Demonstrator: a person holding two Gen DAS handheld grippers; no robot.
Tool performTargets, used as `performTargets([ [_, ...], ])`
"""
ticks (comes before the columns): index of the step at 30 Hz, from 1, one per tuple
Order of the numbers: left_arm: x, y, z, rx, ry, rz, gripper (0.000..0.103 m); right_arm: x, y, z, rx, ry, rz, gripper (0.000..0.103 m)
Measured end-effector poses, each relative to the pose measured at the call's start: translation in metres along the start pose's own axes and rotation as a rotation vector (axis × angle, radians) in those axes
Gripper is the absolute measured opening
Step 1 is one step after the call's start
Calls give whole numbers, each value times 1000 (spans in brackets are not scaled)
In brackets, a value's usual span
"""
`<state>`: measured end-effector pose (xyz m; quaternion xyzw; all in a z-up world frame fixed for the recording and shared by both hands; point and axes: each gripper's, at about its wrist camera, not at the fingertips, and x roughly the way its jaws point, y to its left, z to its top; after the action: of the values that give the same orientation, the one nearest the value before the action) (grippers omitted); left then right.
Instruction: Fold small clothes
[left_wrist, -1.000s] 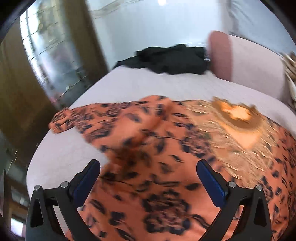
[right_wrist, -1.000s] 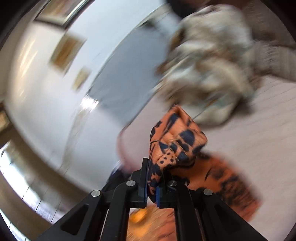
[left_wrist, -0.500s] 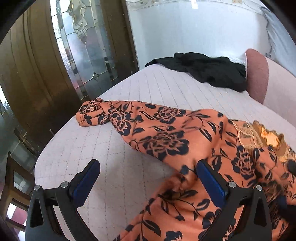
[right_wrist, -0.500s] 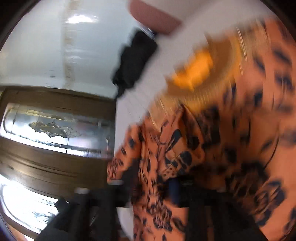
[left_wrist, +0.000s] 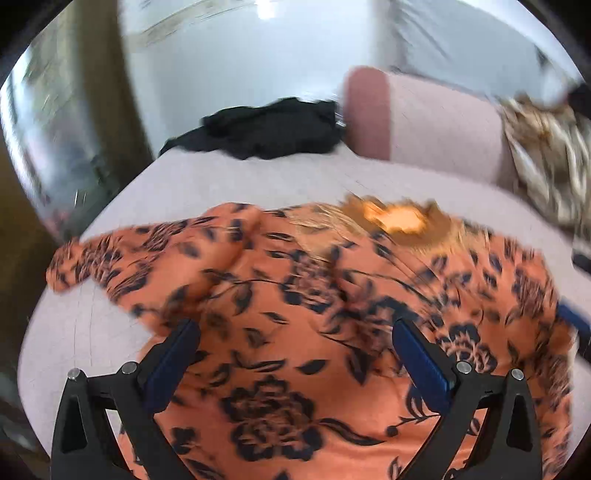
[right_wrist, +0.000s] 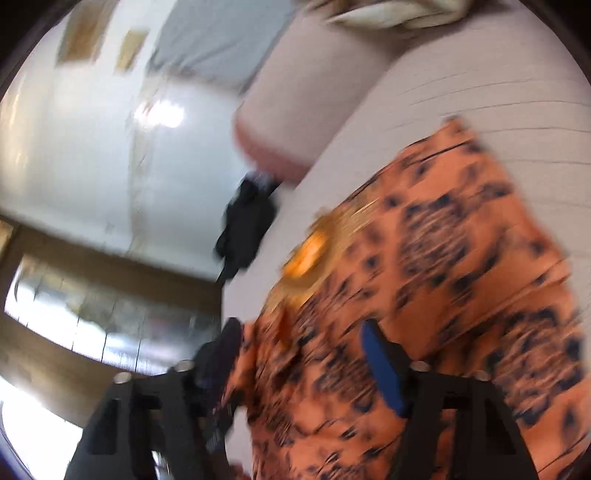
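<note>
In the left wrist view, a glass-panelled wooden door (left_wrist: 55, 129) stands at the far left, beside the edge of a bed (left_wrist: 221, 184) with a pale pink quilted cover. A black garment (left_wrist: 258, 129) lies crumpled at the far end of the bed, just beside a pink bolster (left_wrist: 406, 118). Further right, a heap of cream and gold cloth (left_wrist: 546, 155) rests against the bolster. The orange top (left_wrist: 314, 295) with a dark flower print lies spread on the bed in front, one sleeve reaching out to the left and its gold-trimmed neckline toward the bolster. The left gripper (left_wrist: 295, 354) hovers over the top with its jaws spread wide, released and grasping nothing. A blue pad at the right edge is too blurred to identify for sure.

In the right wrist view, which is tilted and smeared by motion, the door shows at lower left, the black garment in the middle and the top at the right. The right gripper (right_wrist: 299, 347) sits over the top near its neckline. Its jaws have just been opening and then closing a little; they stand apart, with cloth lying between them but not clamped.
</note>
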<state>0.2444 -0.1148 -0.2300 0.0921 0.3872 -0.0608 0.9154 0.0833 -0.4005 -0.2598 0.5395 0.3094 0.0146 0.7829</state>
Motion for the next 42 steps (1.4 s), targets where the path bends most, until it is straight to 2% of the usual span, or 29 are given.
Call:
performTargets([
  [2, 6, -18, -1, 42, -12, 53, 103, 1, -13, 16, 39, -41, -49, 47],
  [5, 25, -28, 2, 36, 31, 68, 103, 3, -27, 31, 79, -54, -99, 44],
  [7, 37, -25, 3, 4, 56, 77, 98, 6, -35, 36, 91, -77, -119, 44],
  [8, 41, -22, 4, -17, 64, 76, 81, 8, -38, 40, 104, -77, -134, 44],
  [9, 45, -19, 5, -33, 84, 66, 56, 16, -46, 41, 127, -54, -158, 44],
  [10, 50, -14, 4, -49, 111, 39, 45, 24, -52, 40, 145, -22, -177, 43],
  [11, 54, -11, 4, -66, 132, 8, 30, 33, -60, 40, 164, 25, -203, 35],
  [12, 56, -6, 3, -87, 142, -6, 20, 33, -65, 41, 172, 21, -198, 35],
  [14, 53, 3, 4, -120, 127, -19, 20, 29, -62, 44, 171, 7, -176, 36],
  [16, 47, 15, 9, -167, 114, -54, 20, 25, -51, 43, 118, 6, -140, 36],
  [18, 43, 28, 13, -195, 116, -74, 23, 26, -36, 38, 50, 13, -141, 36],
  [20, 43, 43, 16, -235, 123, -81, 28, 36, -25, 30, -19, 45, -183, 36],
  [22, 41, 68, 16, -303, 130, -76, 30, 51, -29, 23, -29, 128, -269, 36],
  [26, 27, 125, 19, -430, 85, -33, 36, 50, -19, 19, -71, 101, -282, 37],
  [28, 20, 160, 19, -512, 55, 0, 48, 51, -13, 15, -97, 105, -272, 37],
  [29, 17, 179, 16, -557, 45, 23, 61, 54, -12, 12, -104, 113, -279, 37],
  [30, 16, 194, 14, -592, 40, 59, 79, 58, -11, 10, -120, 115, -293, 38],
  [31, 13, 216, 8, -648, 32, 134, 84, 58, -11, 8, -134, 109, -300, 38],
  [33, 9, 252, -1, -735, 14, 201, 85, 60, -8, 6, -156, 107, -315, 38],
  [34, 11, 267, -5, -768, 16, 197, 86, 61, -6, 6, -158, 106, -315, 40],
  [35, 13, 280, -9, -797, 20, 180, 86, 61, -5, 6, -157, 106, -305, 48],
  [38, 36, 310, -21, -880, 90, 87, 86, 61, 0, 6, -161, 101, -282, 57],
  [40, 54, 323, -28, -944, 138, -13, 86, 65, 5, 3, -196, 96, -305, 59],
  [42, 67, 336, -34, -1029, 151, -107, 86, 69, 13, -1, -254, 87, -340, 61],
])
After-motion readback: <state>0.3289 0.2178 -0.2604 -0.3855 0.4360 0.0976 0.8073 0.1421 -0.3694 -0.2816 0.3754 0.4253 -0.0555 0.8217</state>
